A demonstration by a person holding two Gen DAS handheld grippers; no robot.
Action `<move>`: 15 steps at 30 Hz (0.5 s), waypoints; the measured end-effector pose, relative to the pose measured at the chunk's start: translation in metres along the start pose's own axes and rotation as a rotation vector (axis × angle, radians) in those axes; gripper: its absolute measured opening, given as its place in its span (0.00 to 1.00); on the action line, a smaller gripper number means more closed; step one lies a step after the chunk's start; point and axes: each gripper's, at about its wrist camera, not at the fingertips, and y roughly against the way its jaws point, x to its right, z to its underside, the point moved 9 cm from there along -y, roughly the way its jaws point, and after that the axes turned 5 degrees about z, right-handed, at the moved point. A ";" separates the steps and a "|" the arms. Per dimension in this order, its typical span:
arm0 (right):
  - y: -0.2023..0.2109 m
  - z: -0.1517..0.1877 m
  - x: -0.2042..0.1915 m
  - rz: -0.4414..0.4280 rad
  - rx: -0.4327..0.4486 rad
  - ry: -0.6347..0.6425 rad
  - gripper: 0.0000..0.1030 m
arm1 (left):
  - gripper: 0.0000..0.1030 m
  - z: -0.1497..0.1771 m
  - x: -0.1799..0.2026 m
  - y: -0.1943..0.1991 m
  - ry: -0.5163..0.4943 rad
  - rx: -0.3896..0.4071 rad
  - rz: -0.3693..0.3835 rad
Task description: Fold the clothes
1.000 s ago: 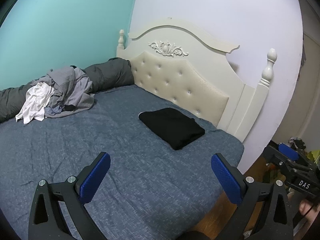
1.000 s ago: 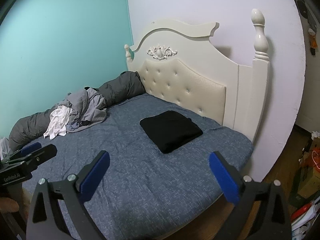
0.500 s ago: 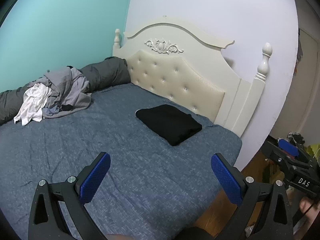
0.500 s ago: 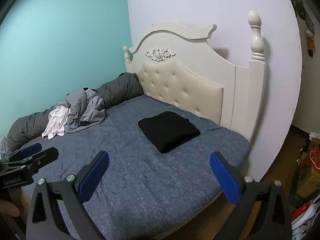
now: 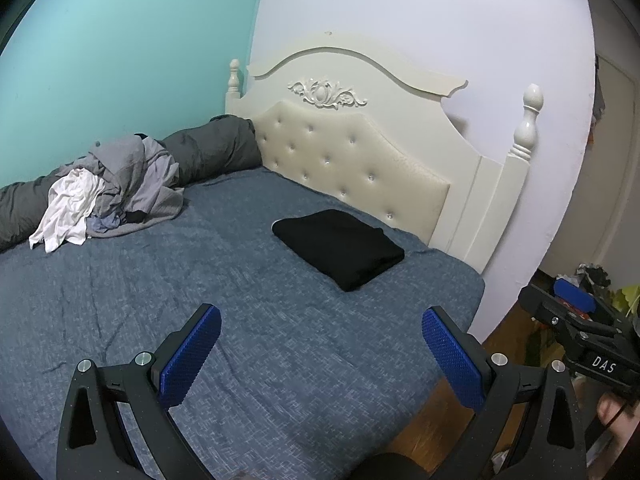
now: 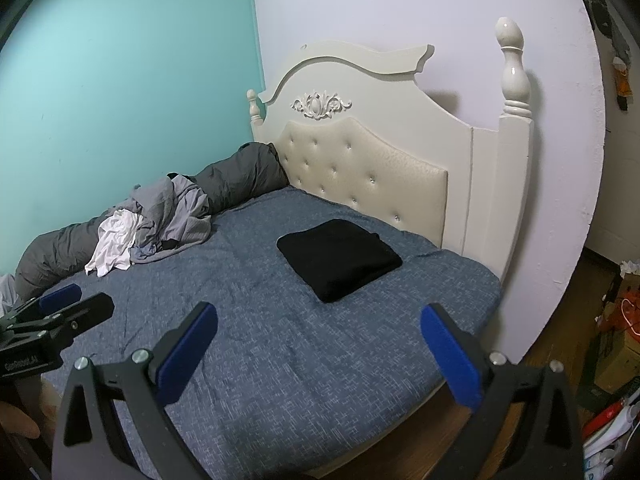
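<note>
Clothes pile [image 5: 108, 188] shows larger from the left wrist; cardboard boxes [image 6: 616, 344] only from the right.

Free room: bare blue bed [image 5: 248, 320] in front of both wide-spread claws.
Obstacles: folded black garment [image 5: 340, 248] near headboard [image 5: 360, 172]; clothes heap [image 5: 112, 188] far left.

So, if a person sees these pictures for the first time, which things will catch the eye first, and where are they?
First comes the folded black garment, lying flat on the blue bedspread near the cream tufted headboard. Next is the unfolded pile of grey and white clothes at the far side, against the turquoise wall. In front, the left gripper and the right gripper are wide open and empty.
</note>
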 end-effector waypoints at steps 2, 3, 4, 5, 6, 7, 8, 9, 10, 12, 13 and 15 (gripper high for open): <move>0.000 0.001 0.000 -0.001 -0.001 0.001 0.99 | 0.99 0.000 0.001 0.000 0.000 -0.002 0.001; 0.000 0.001 0.000 -0.002 -0.001 0.002 0.99 | 0.99 0.000 0.001 0.000 0.001 -0.003 0.001; 0.001 0.001 -0.001 -0.002 -0.002 0.002 0.99 | 0.99 0.000 0.000 0.000 0.001 -0.003 -0.002; 0.001 0.002 -0.001 -0.003 -0.003 0.003 0.99 | 0.99 -0.001 0.000 0.000 0.002 -0.002 -0.005; 0.001 0.002 -0.001 -0.004 -0.003 0.003 0.99 | 0.99 -0.001 0.000 0.000 0.003 -0.002 -0.005; 0.001 0.002 -0.001 -0.004 -0.003 0.004 0.99 | 0.99 -0.001 0.000 0.000 0.005 -0.001 -0.005; 0.001 0.002 0.000 -0.005 -0.003 0.003 0.99 | 0.99 -0.002 -0.001 0.000 0.006 -0.001 -0.005; 0.000 0.002 0.000 -0.005 -0.003 0.003 0.99 | 0.99 -0.002 0.000 0.000 0.004 0.000 -0.005; 0.000 0.002 0.000 -0.004 -0.004 0.003 0.99 | 0.99 -0.002 0.000 0.000 0.001 0.001 -0.006; 0.000 0.003 0.001 -0.002 -0.006 0.004 0.99 | 0.99 -0.002 0.000 0.000 -0.002 0.001 -0.010; 0.000 0.003 0.001 -0.001 -0.006 0.002 0.99 | 0.99 -0.002 -0.001 0.000 -0.004 0.002 -0.012; 0.000 0.003 0.002 0.002 -0.006 -0.002 0.99 | 0.99 -0.002 -0.001 0.000 -0.005 0.002 -0.014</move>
